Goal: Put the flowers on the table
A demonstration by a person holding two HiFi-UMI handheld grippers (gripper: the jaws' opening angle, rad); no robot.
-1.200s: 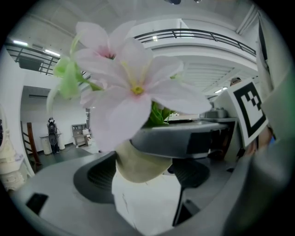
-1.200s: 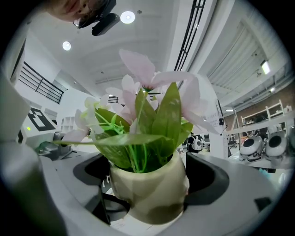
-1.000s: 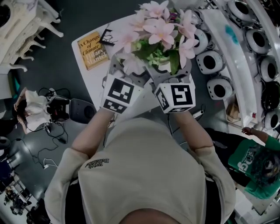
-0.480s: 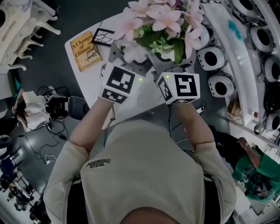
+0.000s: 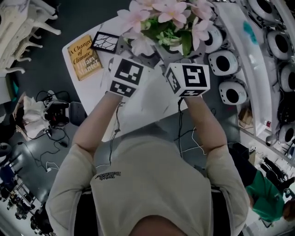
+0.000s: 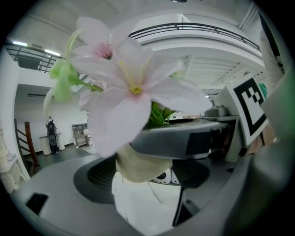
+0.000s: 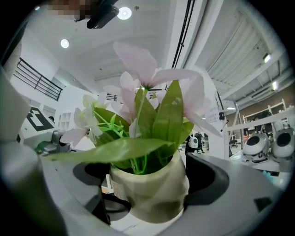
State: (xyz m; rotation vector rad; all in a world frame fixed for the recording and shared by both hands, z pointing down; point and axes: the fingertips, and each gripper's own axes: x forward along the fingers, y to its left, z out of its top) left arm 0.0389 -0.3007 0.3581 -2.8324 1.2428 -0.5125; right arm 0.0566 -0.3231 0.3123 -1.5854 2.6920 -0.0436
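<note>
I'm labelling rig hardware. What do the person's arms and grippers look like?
The left gripper and right gripper have grey jaws and a white cube printed with black square markers. A thin cable trails back from each. The person wears a beige short-sleeved T-shirt with small dark chest print.

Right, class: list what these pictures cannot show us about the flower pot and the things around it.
- Whether the pot rests on the table: in the head view its base is hidden under the flowers; in the gripper views its underside is unclear.
- Tops of the flowers: head view, cut off by the top edge.
- Author line on the book: head view, too small.
</note>
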